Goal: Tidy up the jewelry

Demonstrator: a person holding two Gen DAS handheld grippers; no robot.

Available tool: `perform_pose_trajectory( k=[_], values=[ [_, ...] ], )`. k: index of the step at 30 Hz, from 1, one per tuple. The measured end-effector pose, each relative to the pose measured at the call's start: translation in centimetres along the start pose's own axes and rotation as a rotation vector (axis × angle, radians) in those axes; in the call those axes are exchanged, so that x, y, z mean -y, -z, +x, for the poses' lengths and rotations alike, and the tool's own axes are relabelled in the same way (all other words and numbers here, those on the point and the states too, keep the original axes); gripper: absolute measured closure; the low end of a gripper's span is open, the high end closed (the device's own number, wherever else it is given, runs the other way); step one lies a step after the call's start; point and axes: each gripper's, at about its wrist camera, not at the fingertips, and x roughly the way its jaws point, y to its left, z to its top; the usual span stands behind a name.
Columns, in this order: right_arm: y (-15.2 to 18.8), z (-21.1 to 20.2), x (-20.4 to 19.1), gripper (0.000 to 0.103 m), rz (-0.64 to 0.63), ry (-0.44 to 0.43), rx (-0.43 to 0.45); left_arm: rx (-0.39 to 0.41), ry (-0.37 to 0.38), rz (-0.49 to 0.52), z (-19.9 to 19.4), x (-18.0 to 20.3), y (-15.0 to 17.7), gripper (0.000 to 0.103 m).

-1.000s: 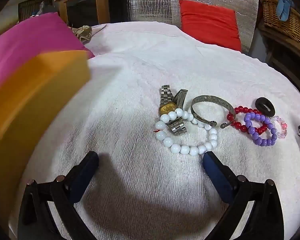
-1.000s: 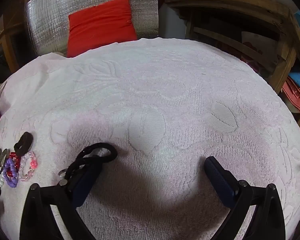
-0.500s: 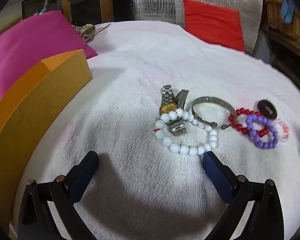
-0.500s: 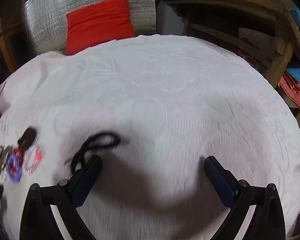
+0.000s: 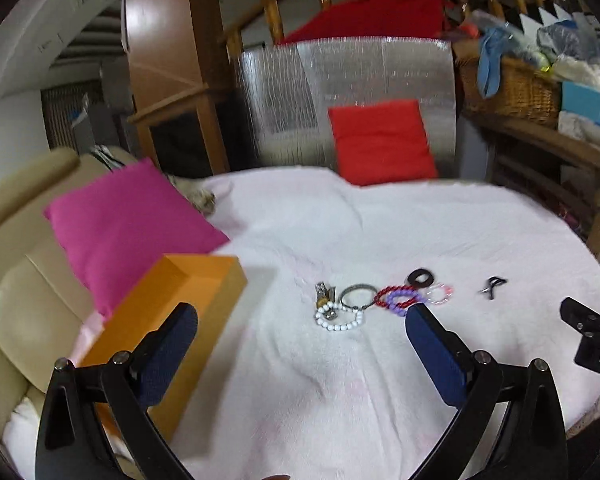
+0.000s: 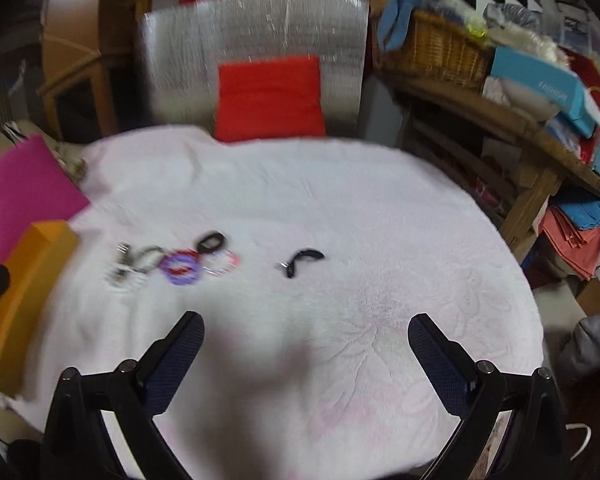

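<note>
Jewelry lying in a row on the white cloth, both my grippers empty above it.

I am holding my left gripper [image 5: 300, 344] and right gripper [image 6: 304, 344] spread wide, gripping nothing; the white bead bracelet [image 5: 339, 319], metal bangle [image 5: 358, 296], purple bracelet [image 5: 400, 302] and black cord [image 6: 302, 262] are lying beside the orange box [image 5: 168, 320].

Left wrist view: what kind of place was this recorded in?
Most likely a lived-in home, perhaps a living room: a round table under a white towel-like cloth, a cream armchair with a pink cushion, and a wicker basket on cluttered wooden shelving.
</note>
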Motion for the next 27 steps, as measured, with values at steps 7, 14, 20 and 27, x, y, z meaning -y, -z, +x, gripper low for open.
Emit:
perform_pose_trajectory(
  k=[7,14,20,27],
  values=[
    [0.3,-7.4,-1.2,0.000,-0.006,-0.025,0.058,0.028,0.002,-0.048,-6.1,-1.8,-0.6,0.000],
    [0.1,-9.2,-1.9,0.000,0.006,-0.054,0.065,0.026,-0.009,-0.081,-6.9,-2.6,-0.7,0.000],
    [0.5,-8.2,-2.7,0.000,0.003,-0.045,0.043,0.013,-0.003,-0.077,-6.7,-3.0,-0.2,0.000],
    [0.5,-7.9,-2.6,0.000,0.034,-0.041,0.043,0.004,0.008,-0.069,-6.2,-3.1,-0.1,0.000]
  ],
)
